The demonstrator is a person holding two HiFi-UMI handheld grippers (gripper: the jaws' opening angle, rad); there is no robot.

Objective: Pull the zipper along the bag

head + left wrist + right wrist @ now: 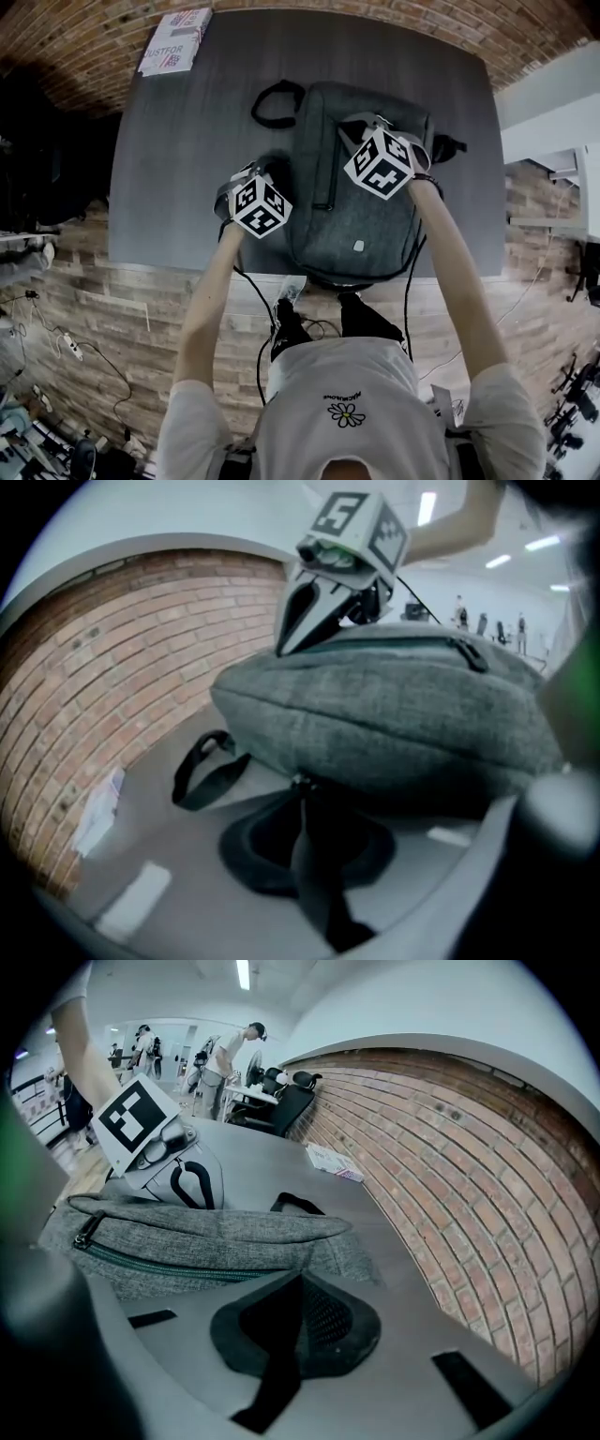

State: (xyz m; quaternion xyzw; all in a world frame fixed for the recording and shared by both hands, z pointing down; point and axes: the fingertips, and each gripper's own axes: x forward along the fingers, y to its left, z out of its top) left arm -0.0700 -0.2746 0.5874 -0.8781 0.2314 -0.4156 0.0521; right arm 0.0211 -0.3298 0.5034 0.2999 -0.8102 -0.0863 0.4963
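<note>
A grey backpack (361, 211) lies flat on the dark table (187, 159). My left gripper (281, 186) is at the bag's left side. In the left gripper view its jaws are together at the bag's lower seam, with a small metal zipper pull (300, 782) pinched at the tips (300, 787). My right gripper (347, 141) is over the bag's far right part, jaws shut, tips (298, 1279) against the grey fabric just below a teal zipper line (159, 1265). Whether it pinches fabric is hidden. A second pull (86, 1232) sits at that zipper's left end.
The bag's black carry loop (277, 103) lies on the table beyond it. A printed booklet (176, 39) rests at the table's far left corner. A brick wall (487, 1194) runs beside the table. People stand far off in the room (225, 1054).
</note>
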